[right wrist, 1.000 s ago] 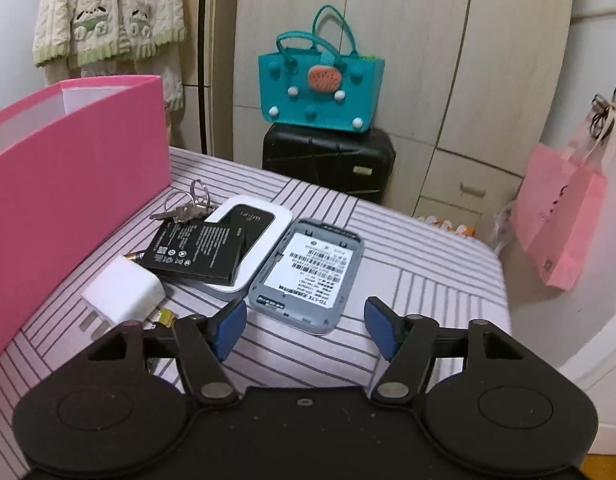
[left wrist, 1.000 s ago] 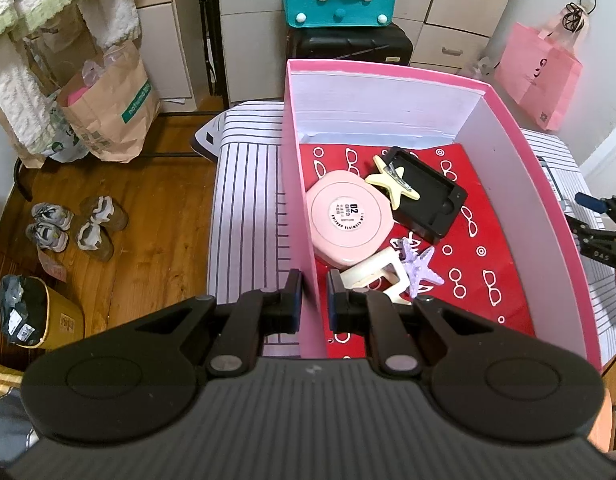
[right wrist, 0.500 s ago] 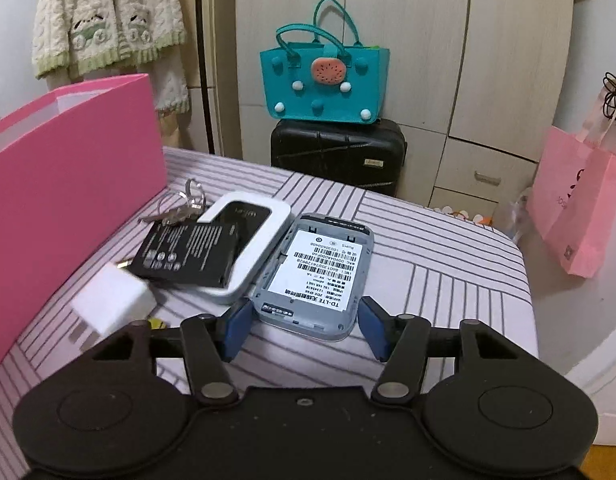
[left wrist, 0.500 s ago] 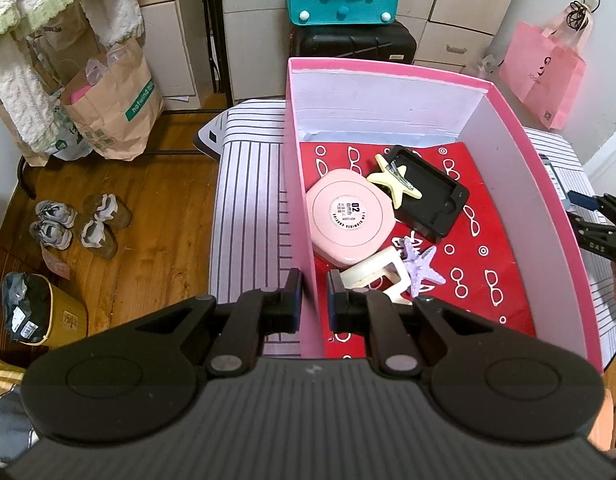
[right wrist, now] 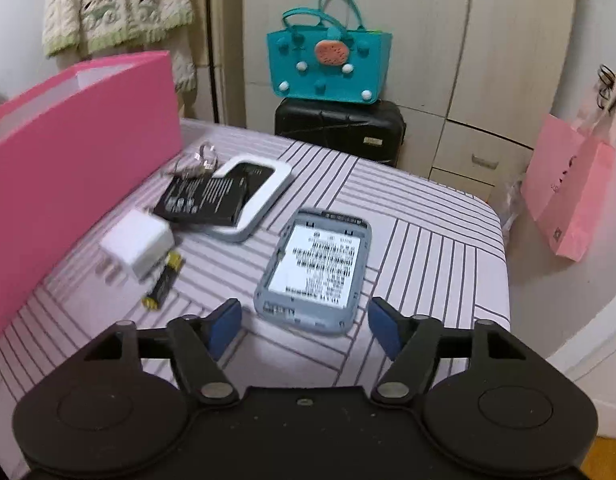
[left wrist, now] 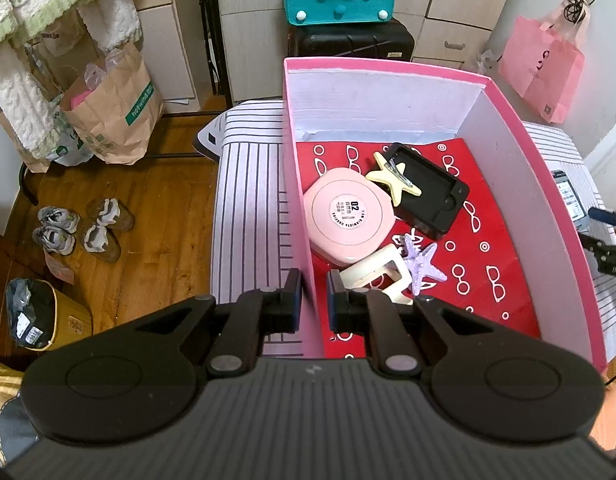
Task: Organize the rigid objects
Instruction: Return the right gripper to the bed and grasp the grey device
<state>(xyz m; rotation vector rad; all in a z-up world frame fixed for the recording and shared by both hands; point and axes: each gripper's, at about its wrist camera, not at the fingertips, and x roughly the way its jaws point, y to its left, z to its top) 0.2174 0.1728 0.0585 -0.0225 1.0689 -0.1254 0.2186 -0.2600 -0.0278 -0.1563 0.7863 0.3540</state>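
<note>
My left gripper (left wrist: 314, 304) is shut on the left wall of the pink box (left wrist: 388, 92). On the box's red floor lie a pink round compact (left wrist: 348, 218), a yellow star clip (left wrist: 394, 178), a black case (left wrist: 432, 196), a purple star clip (left wrist: 422, 266) and a cream clip (left wrist: 378, 276). My right gripper (right wrist: 303, 326) hovers over the striped tabletop (right wrist: 428, 248) with its jaws opening. A grey device (right wrist: 316, 268) lies back-up just ahead, its near edge between the blue pads (right wrist: 225, 328), untouched.
Left of the grey device lie a white-framed device (right wrist: 267, 192) under a black battery (right wrist: 203, 200), a white plug (right wrist: 137, 242), a small AA cell (right wrist: 163, 282) and keys (right wrist: 199, 160). The pink box's outer wall (right wrist: 67, 152) borders them. Beyond stand a black suitcase (right wrist: 340, 128) and a teal bag (right wrist: 328, 64).
The right jaws narrowed around the grey device, then spread wide again, and the gripper shifted a little sideways. The grey device now lies apart from the white-framed one. The left gripper has not moved.
</note>
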